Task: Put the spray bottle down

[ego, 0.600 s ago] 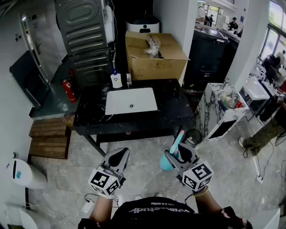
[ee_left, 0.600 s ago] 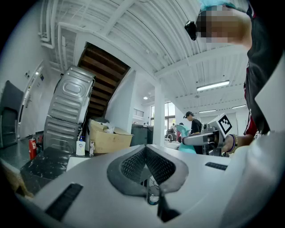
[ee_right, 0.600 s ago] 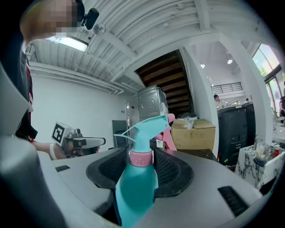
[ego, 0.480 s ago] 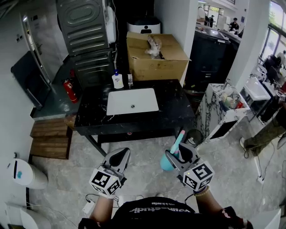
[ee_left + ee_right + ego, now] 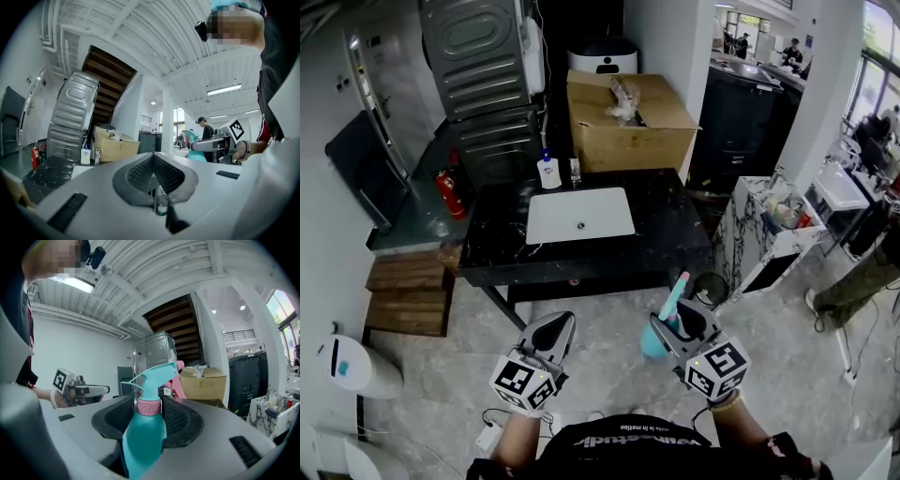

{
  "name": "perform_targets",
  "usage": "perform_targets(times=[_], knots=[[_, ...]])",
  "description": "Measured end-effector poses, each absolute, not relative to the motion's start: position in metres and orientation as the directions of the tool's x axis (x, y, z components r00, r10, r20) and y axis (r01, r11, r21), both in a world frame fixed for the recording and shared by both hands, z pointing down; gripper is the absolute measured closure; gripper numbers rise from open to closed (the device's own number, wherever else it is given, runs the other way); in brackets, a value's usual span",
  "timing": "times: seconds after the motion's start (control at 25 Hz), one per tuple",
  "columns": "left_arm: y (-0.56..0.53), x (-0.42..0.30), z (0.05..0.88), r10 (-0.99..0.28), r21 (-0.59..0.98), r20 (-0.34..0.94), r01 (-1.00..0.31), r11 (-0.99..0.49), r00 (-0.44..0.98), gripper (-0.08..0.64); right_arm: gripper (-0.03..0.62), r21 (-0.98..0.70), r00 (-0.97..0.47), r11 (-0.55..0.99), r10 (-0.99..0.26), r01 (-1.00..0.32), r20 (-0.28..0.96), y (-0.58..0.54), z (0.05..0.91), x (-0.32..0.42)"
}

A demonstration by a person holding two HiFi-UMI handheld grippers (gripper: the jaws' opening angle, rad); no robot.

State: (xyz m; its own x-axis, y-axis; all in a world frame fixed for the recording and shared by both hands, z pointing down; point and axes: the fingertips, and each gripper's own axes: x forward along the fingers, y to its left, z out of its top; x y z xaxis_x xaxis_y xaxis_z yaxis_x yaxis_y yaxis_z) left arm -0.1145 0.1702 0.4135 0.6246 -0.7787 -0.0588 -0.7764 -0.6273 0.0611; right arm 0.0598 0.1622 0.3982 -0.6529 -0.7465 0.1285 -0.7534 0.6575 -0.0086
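Holding the spray bottle in the right hand-held gripper, we had the jaws set fairly wide and clamped on its teal body just below the pink collar. The left hand-held gripper was closed and empty.

Key relation: the bottle was already in the grip, so what mattered was where the worktop lay. Both hand-held grippers were short of the worktop's near edge, over the floor, and the bottle was nowhere near touching the worktop. The right one lined up with the worktop's right part, beside the sink, and the left one with the sink itself. The right hand was the obvious one for the drop.

Long axis: the bottle stood roughly upright across the jaws, spray head on top. Seen from the head view, the head leaned toward the worktop.

Against the earlier frame, the worktop sat a touch lower in the head view. We read that as a small step toward it. Grip, bottle pose and the left hand-held gripper looked unchanged. Our judgement: the approach was under way and the set-down had not started.
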Motion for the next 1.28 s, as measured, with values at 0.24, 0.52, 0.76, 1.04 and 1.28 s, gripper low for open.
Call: perform_targets(times=[0.24,0.52,0.76,1.04,1.28], knots=[[0.171,-0.109,0.42,-0.777,0.071,-0.052,-0.774,-0.629,0.627,0.546,0.389,-0.016,-0.656,0.66,-0.745,-0.751,0.12,0.162,0.4,0.062],[0.169,-0.107,0.419,-0.784,0.071,-0.051,-0.78,-0.621,0.619,0.546,0.393,-0.023,-0.649,0.652,-0.75,-0.758,0.126,0.162,0.401,0.068],[0.168,-0.102,0.418,-0.8,0.085,-0.047,-0.795,-0.6,0.599,0.545,0.393,-0.007,-0.622,0.628,-0.77,-0.778,0.141,0.158,0.401,0.079],[0.167,-0.085,0.416,-0.813,0.069,-0.042,-0.81,-0.583,0.581,0.546,0.393,-0.044,-0.632,0.633,-0.762,-0.773,0.139,0.156,0.401,0.101],[0.167,-0.063,0.407,-0.827,0.047,-0.059,-0.826,-0.562,0.559,0.546,0.393,-0.059,-0.642,0.641,-0.755,-0.765,0.134,0.161,0.403,0.129]])
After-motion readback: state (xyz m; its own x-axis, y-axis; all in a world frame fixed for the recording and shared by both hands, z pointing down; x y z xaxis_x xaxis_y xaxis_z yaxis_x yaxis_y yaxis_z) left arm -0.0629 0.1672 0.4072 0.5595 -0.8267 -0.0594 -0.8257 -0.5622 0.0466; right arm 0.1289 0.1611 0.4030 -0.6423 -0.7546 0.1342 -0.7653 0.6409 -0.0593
